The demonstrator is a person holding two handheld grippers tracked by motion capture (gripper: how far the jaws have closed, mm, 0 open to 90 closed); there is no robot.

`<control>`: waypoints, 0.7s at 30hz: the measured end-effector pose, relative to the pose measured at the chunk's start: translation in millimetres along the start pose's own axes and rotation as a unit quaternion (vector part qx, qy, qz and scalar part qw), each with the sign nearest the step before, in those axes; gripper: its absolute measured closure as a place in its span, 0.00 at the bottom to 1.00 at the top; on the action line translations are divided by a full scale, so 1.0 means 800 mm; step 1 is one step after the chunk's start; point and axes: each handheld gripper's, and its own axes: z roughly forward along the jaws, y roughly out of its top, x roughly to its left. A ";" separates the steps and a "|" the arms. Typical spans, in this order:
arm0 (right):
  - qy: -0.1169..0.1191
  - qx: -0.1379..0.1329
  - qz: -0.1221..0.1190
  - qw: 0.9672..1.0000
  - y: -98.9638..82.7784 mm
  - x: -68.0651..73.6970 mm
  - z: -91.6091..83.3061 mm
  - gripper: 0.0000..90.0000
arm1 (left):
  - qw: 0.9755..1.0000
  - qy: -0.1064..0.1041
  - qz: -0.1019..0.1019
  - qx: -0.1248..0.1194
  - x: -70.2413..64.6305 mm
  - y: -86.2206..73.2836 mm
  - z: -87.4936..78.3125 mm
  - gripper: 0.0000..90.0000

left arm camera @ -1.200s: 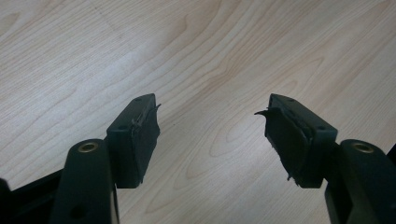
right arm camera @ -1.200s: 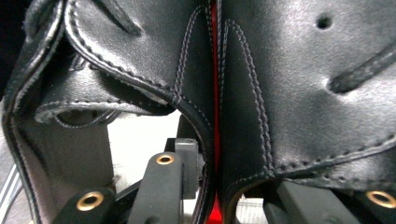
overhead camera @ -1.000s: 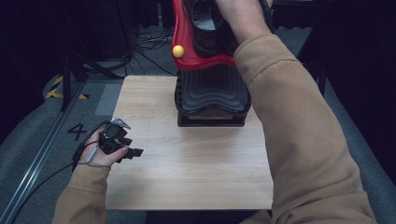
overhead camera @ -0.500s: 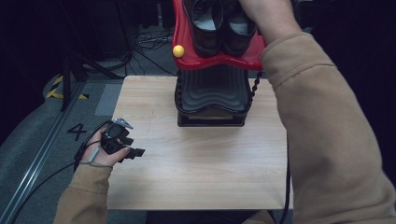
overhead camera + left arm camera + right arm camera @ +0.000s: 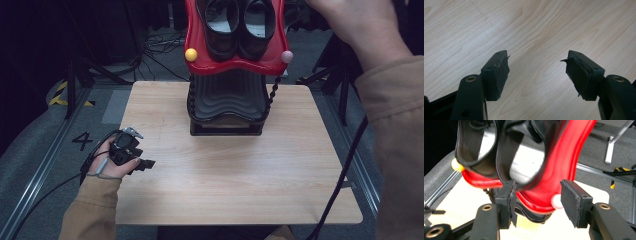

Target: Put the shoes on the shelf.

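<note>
Right gripper (image 5: 537, 203) has just been opening its jaws, nothing between them, just off the red tray (image 5: 272, 62) where the pair of black shoes (image 5: 240, 25) sits, atop the black stand (image 5: 226, 107) at the table's (image 5: 225, 180) far edge. Shoes look placed; left gripper (image 5: 537, 75) idles open, empty, near the left edge.

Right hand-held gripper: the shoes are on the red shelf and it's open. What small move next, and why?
Probably draw the right hand-held gripper a little farther back from the red top shelf of the shoe rack. Its jaws have just been opening with nothing between them, and the pair of black shoes sits on the shelf, yet the shelf edge is close in front of the jaws.
</note>
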 end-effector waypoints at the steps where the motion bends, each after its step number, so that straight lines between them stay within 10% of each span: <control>1: 0.002 -0.001 -0.006 1.000 -0.006 -0.004 -0.004 0.52 | 1.000 0.000 -0.003 -0.001 0.001 -0.001 -0.001 0.39; 12: 0.036 -0.007 -0.061 0.997 -0.072 -0.033 -0.012 0.46 | 1.000 0.014 -0.010 -0.004 0.001 -0.008 -0.010 0.39; 21: 0.074 0.016 -0.119 0.990 -0.158 -0.055 0.034 0.48 | 0.999 0.025 -0.021 -0.018 -0.005 -0.023 -0.017 0.39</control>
